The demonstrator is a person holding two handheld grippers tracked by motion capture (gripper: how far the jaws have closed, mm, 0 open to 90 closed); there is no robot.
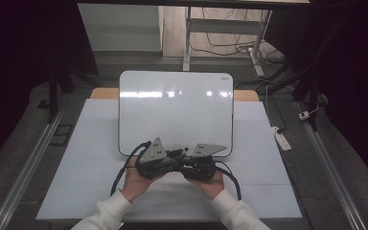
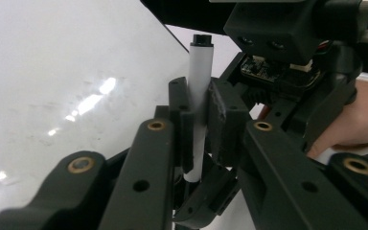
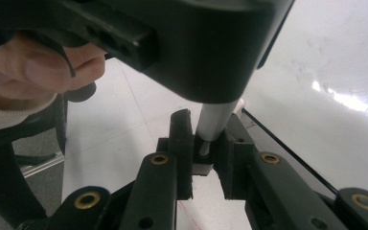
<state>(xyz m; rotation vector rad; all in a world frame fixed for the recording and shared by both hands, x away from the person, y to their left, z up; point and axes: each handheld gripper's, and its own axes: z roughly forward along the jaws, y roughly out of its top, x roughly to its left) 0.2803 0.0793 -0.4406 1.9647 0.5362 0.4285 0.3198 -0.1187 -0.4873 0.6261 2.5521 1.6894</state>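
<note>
While you hold the two grippers nose to nose just off the near edge of the whiteboard (image 1: 176,112), both sets of jaws are clamped on the same marker (image 2: 199,103). Your left gripper (image 1: 165,160) has its jaws narrow around the marker's white barrel; in the left gripper view the barrel stands between the two black pads, pressed on either side, with the black end of the marker poking out above them. No earlier moment is on hand to compare, so take the grip as it stands: closed on the barrel.

Your right gripper (image 1: 196,163) is likewise narrow, its jaws pinched on one end of the marker (in the right gripper view you see a grey-white length of it running down into the gap between the pads, with the body of the other gripper looming right over it). The marker therefore hangs between the two grippers, above the white table (image 1: 100,153), near the middle of its near half and close to the whiteboard's near edge. Whether the marker's lower end touches the surface, you cannot tell from these views.

Your left hand (image 1: 136,182) and right hand (image 1: 211,184) grasp the gripper bodies from below, sleeves coming in from the table's near edge. The whiteboard lies flat toward the far edge of the table, centred between its left and right sides, its surface showing reflected light.
</note>
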